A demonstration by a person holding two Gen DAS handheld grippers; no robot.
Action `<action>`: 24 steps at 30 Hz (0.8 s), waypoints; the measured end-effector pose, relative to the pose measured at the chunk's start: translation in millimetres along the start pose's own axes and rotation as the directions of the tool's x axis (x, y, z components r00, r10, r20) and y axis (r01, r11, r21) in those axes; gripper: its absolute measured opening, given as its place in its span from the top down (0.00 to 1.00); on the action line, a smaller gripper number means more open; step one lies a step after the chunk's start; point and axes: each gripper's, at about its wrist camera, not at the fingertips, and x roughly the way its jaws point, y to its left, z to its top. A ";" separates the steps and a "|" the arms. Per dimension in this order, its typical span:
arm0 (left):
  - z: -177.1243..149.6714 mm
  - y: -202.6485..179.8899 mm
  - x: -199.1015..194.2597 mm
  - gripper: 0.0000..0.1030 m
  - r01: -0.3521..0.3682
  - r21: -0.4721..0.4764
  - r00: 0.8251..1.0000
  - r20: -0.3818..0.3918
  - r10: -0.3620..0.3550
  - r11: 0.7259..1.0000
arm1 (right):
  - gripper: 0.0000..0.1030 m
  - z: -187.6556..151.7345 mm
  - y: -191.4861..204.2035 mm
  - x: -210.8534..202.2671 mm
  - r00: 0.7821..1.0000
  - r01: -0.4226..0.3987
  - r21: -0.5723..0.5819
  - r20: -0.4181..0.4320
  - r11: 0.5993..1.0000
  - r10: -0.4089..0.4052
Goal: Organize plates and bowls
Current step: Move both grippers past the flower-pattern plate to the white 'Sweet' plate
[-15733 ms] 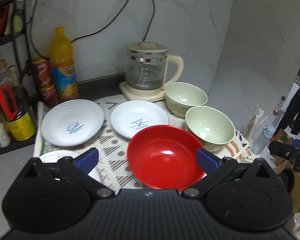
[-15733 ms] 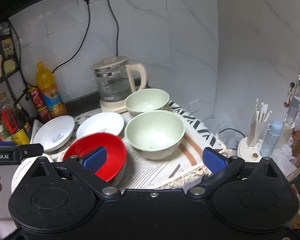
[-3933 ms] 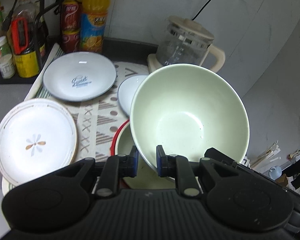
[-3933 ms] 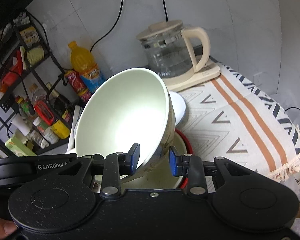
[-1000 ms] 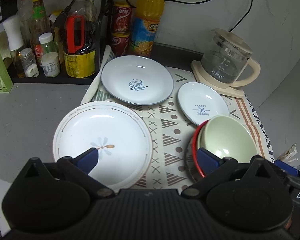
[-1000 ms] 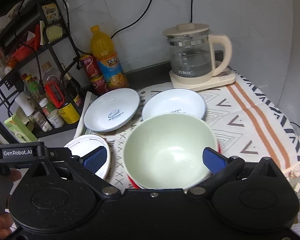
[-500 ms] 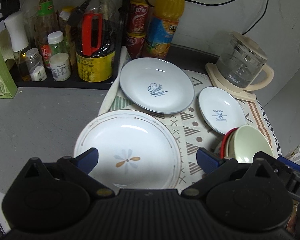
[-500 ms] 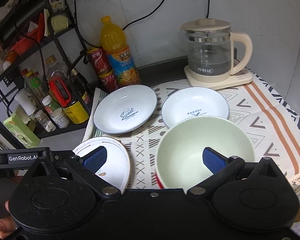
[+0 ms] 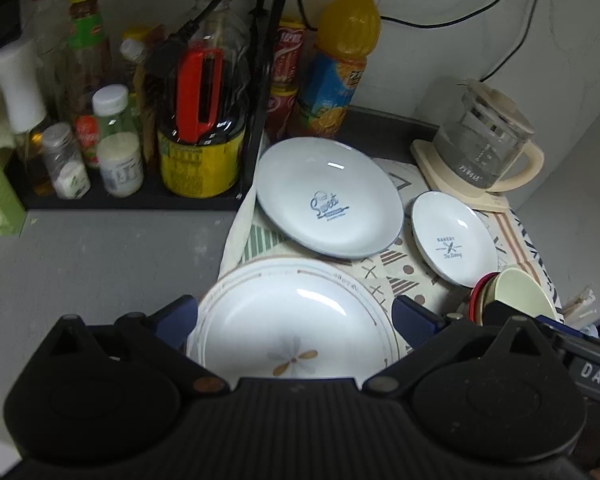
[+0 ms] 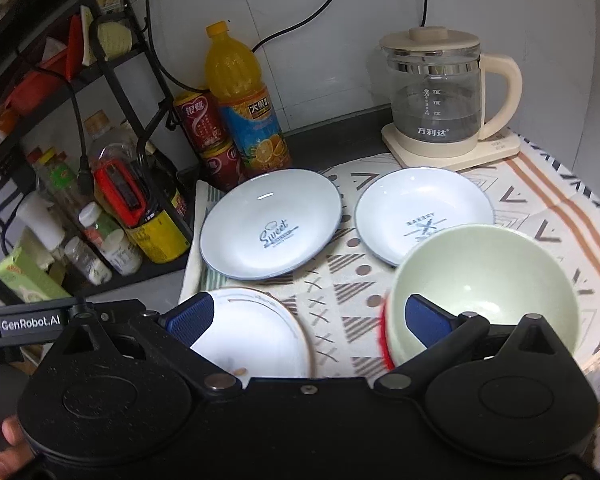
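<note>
Bowls look done: green bowl [image 10: 480, 292] nested in red bowl [image 10: 382, 336], lower right of right view; plates next. Left gripper [image 9: 296, 320] jaws spread wide, empty, straddling flower plate [image 9: 300, 320] at bottom centre; next move prob. pinch its rim w/o sliding. Right gripper [image 10: 308, 320] jaws also released. Patterned cloth [image 10: 340, 280] on tabletop; kettle [image 10: 440, 92] upper right, bottle rack [image 10: 60, 140] left.

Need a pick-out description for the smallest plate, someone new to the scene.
Find the glass electric kettle with cream handle at the back of the patterned tablecloth. Directly in front lies the small white round plate. Its print reads BAKERY; the larger pale blue plate beside it reads Sweet.
</note>
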 end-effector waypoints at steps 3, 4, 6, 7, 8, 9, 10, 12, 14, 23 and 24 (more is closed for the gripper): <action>6.2 4.6 4.6 0.01 0.016 0.032 1.000 -0.001 -0.016 0.999 | 0.00 1.6 7.9 6.4 1.000 0.027 0.031 0.007 0.999 -0.027; 8.2 6.0 6.2 0.02 0.022 0.035 1.000 -0.003 -0.022 0.999 | 0.00 2.5 10.2 7.5 1.000 0.029 0.036 0.010 0.999 -0.029; 11.6 8.0 8.9 0.02 0.040 0.043 0.999 -0.003 -0.040 0.998 | 0.00 3.2 15.1 8.3 0.999 0.036 0.028 0.015 0.999 -0.037; 12.8 8.3 10.3 0.02 0.043 0.047 0.999 -0.002 -0.043 0.998 | 0.00 3.3 17.0 8.9 0.999 0.042 0.021 0.016 0.999 -0.042; 14.3 8.6 11.5 0.02 0.043 0.047 0.999 0.000 -0.043 0.998 | 0.00 3.5 18.6 10.1 0.999 0.046 0.018 0.013 0.999 -0.046; 15.6 8.8 12.5 0.02 0.042 0.044 0.999 0.005 -0.042 0.998 | 0.00 3.7 19.4 11.6 0.999 0.050 0.018 0.005 0.999 -0.050; 17.0 9.2 13.6 0.02 0.040 0.040 0.999 0.008 -0.040 0.998 | 0.00 4.0 20.5 13.5 0.999 0.055 0.017 -0.003 0.998 -0.054; 20.0 9.5 17.7 0.02 0.039 0.035 0.999 0.009 -0.039 0.999 | 0.00 5.1 23.3 16.4 0.997 0.073 0.002 0.001 0.997 -0.073; 22.3 8.6 23.1 0.02 0.033 0.032 0.999 0.009 -0.034 0.999 | 0.00 6.5 25.0 20.9 0.997 0.075 -0.017 -0.001 0.997 -0.075; 34.3 4.0 47.6 0.07 0.009 -0.043 1.000 0.024 -0.008 0.999 | 0.02 30.3 13.3 53.0 0.998 0.047 -0.010 -0.040 0.999 -0.048; 35.4 4.3 49.2 0.07 0.009 -0.050 0.999 0.031 -0.007 0.999 | 0.02 33.4 14.0 56.2 0.998 0.043 -0.022 -0.037 0.999 -0.044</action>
